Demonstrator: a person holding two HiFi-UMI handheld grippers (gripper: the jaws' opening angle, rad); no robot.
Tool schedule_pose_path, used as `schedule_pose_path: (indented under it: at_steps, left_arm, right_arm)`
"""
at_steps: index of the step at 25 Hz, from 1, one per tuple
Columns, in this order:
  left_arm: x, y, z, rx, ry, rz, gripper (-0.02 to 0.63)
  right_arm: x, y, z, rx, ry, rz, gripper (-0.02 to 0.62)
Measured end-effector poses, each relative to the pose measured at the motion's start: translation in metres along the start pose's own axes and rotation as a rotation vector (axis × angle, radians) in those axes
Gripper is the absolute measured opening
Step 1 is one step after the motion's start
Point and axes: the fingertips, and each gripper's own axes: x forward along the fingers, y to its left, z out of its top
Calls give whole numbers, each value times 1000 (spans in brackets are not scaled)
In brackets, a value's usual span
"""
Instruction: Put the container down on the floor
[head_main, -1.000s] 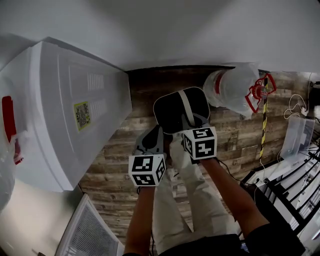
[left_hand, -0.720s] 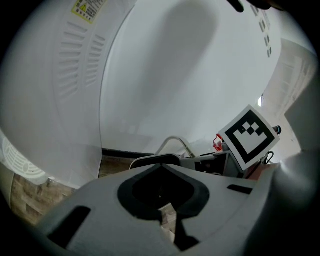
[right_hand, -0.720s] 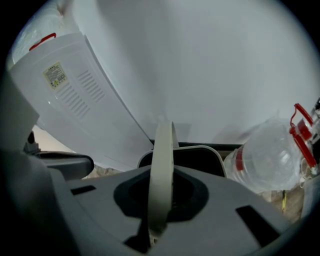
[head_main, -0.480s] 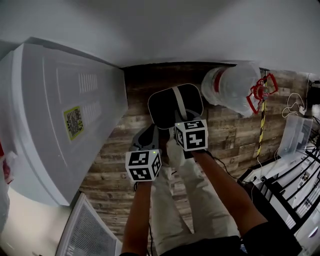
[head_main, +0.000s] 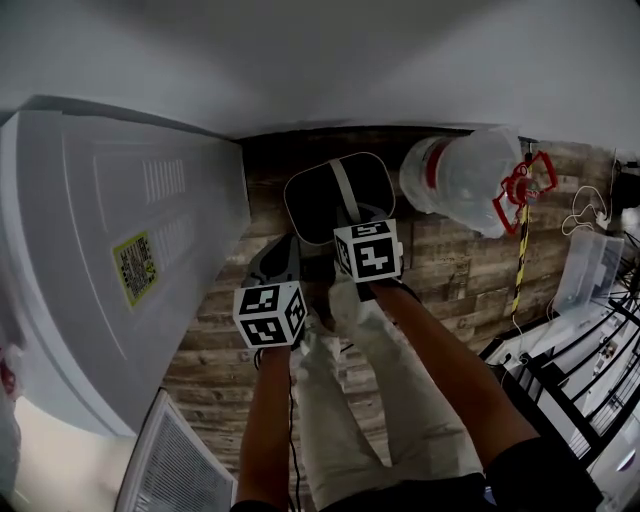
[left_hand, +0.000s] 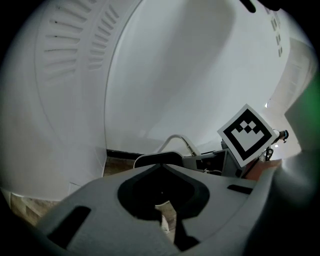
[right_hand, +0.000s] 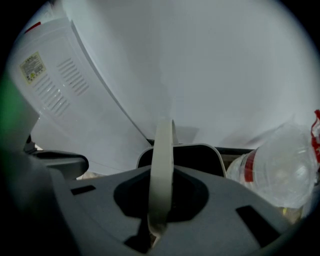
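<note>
The container (head_main: 322, 203) is a dark tub with a pale rim and a white bail handle (head_main: 345, 190). It hangs over the wood floor (head_main: 215, 320) close to the wall; whether it touches the floor I cannot tell. My right gripper (head_main: 352, 226) is shut on the handle (right_hand: 162, 165), which runs upright between its jaws (right_hand: 160, 220) with the container's rim (right_hand: 200, 152) behind. My left gripper (head_main: 277, 262) is beside it on the left, shut (left_hand: 165, 220) with nothing held. From there the container (left_hand: 155, 159) shows just ahead.
A large white appliance (head_main: 130, 230) fills the left side. A clear water jug (head_main: 465, 180) with a red handle lies right of the container by the wall. A clear bin (head_main: 590, 265) and wire rack (head_main: 590, 370) are at the right, a white grille (head_main: 175, 460) at bottom left.
Both grippers and the container have drifted left and a little toward the wall in the head view. The right gripper still holds the handle.
</note>
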Motion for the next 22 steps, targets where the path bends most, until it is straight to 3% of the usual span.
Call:
schedule_pose_path:
  at_steps: [22]
  left_arm:
    - [44, 33, -16, -7, 46, 31, 17]
  right_arm:
    - [72, -4, 10, 124, 23, 29, 34]
